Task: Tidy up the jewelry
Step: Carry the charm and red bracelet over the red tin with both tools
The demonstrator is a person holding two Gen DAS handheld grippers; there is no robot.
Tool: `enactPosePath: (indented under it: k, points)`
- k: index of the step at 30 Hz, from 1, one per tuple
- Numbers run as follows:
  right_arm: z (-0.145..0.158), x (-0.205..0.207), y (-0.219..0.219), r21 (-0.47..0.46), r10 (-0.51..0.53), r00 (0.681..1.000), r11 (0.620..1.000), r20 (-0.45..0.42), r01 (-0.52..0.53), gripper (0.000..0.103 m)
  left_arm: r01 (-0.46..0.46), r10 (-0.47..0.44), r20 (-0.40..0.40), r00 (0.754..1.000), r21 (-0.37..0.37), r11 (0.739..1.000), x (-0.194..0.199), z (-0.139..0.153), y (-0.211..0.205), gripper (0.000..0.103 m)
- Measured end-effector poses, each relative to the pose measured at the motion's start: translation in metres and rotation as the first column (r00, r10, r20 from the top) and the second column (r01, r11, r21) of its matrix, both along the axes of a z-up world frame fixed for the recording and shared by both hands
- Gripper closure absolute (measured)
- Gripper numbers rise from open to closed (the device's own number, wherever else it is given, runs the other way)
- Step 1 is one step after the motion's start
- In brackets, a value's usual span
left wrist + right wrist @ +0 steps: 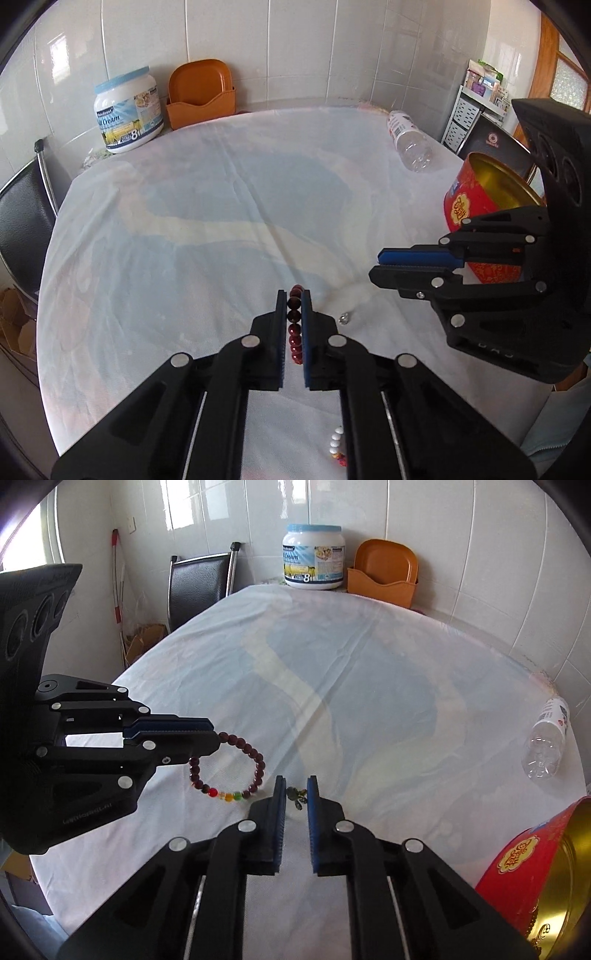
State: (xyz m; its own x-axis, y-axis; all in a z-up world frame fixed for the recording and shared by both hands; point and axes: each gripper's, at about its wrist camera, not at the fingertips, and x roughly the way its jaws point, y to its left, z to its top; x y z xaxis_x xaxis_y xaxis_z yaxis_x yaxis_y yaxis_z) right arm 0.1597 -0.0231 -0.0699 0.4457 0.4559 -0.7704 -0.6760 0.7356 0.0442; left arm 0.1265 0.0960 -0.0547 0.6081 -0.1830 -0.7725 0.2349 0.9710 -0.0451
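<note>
Left gripper (294,332) — clamped on dark-red bead bracelet (255,760), lifted | right gripper (296,812) — pinching small charm (297,797) | red tin (480,206) appears empty; white beads (337,441) remain on cloth.

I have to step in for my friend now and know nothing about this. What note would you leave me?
Left tool: shut on the dark bead bracelet, which hangs off the table.
Right tool: shut on a small dark trinket.
Red tin: open, on the right; what I can see of its inside is empty.
Left: drop both in, then collect the white bead bracelet and the small clear piece on the cloth.
</note>
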Motion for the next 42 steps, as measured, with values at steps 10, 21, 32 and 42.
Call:
enactPosePath:
  k: [10,21,32,42]
  points:
    - [0.073,-0.044,-0.067,0.098,-0.006,0.994,0.995,0.109,-0.005,0.091,-0.004,0.007,0.109,0.994,-0.024,1.0,-0.026,0.061,-0.046,0.096]
    - [0.113,-0.07,-0.175,0.153,-0.123,0.975,0.984,0.184,0.095,0.091,0.082,-0.078,0.186,0.98,-0.013,0.997,-0.03,0.108,-0.135,0.096]
    - [0.107,-0.077,-0.272,0.158,-0.308,0.939,0.946,0.154,0.284,0.09,0.257,-0.25,0.194,0.949,-0.012,0.966,-0.022,0.115,-0.223,0.096]
    - [0.072,-0.046,-0.309,0.074,-0.365,0.931,0.929,0.02,0.362,0.09,0.388,-0.388,-0.013,0.921,0.002,0.922,0.023,0.087,-0.289,0.096]
